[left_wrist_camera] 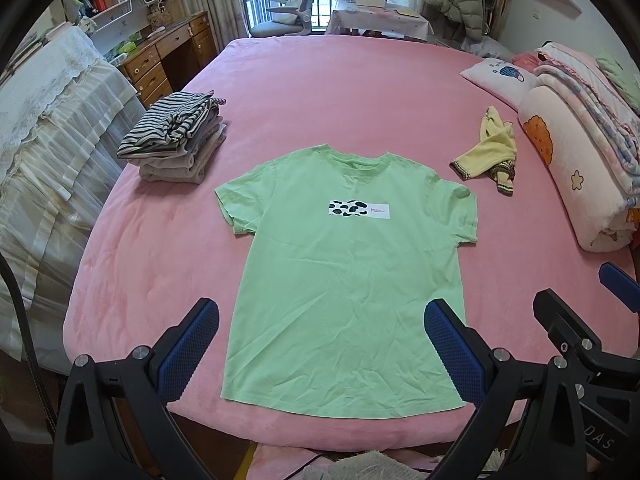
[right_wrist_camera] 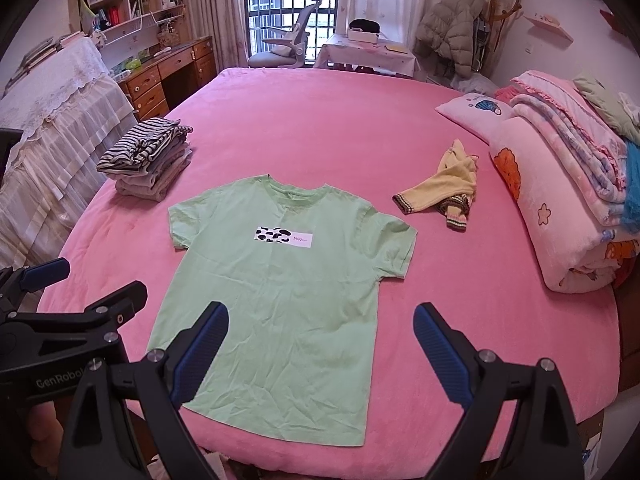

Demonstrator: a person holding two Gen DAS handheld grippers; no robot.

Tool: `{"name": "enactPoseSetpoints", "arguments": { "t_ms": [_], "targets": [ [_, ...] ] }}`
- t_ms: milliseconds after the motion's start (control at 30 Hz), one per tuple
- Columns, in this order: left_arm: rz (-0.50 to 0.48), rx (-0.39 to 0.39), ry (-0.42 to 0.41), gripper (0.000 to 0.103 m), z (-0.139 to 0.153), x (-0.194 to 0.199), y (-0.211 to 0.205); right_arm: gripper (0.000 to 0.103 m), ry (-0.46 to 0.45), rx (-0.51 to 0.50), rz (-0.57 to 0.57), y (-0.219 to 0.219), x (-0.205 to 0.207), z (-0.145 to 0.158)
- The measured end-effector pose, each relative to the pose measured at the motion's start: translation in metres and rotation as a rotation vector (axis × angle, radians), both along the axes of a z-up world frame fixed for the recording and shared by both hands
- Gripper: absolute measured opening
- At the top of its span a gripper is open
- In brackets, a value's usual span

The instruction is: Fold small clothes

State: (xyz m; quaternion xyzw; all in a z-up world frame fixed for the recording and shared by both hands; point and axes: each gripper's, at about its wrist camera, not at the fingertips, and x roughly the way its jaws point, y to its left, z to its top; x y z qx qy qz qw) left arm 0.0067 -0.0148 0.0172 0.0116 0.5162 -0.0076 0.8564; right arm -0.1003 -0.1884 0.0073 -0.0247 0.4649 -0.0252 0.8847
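A light green T-shirt [left_wrist_camera: 344,280] with a cow-print label lies flat and face up on the pink bed [left_wrist_camera: 320,92], hem toward me; it also shows in the right wrist view [right_wrist_camera: 280,304]. My left gripper [left_wrist_camera: 320,320] is open and empty above the shirt's lower half. My right gripper [right_wrist_camera: 320,320] is open and empty above the shirt's lower right part. The right gripper shows in the left wrist view [left_wrist_camera: 592,300] and the left gripper shows in the right wrist view [right_wrist_camera: 84,284]. A crumpled yellow garment [left_wrist_camera: 488,148] lies to the shirt's right, also in the right wrist view [right_wrist_camera: 444,188].
A stack of folded striped and grey clothes [left_wrist_camera: 176,136] sits left of the shirt. Rolled blankets [left_wrist_camera: 576,168] and a pillow [left_wrist_camera: 500,76] lie along the bed's right side. A wooden desk [left_wrist_camera: 168,60], a chair [left_wrist_camera: 292,12] and a covered cabinet [left_wrist_camera: 52,128] stand beyond the bed.
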Motion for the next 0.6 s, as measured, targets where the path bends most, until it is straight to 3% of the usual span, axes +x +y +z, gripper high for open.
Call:
{"name": "enactPoseSetpoints", "arguments": {
  "t_ms": [400,600],
  "targets": [
    [0.063,0.01,0.005,0.102,0.002,-0.001,0.008,0.095,0.013,0.043,0.012,-0.013,0.006,-0.004],
    [0.083,0.06,-0.026,0.102,0.01,0.003,0.028,0.094,0.031,0.078,-0.029,-0.016,0.019,-0.011]
  ]
}}
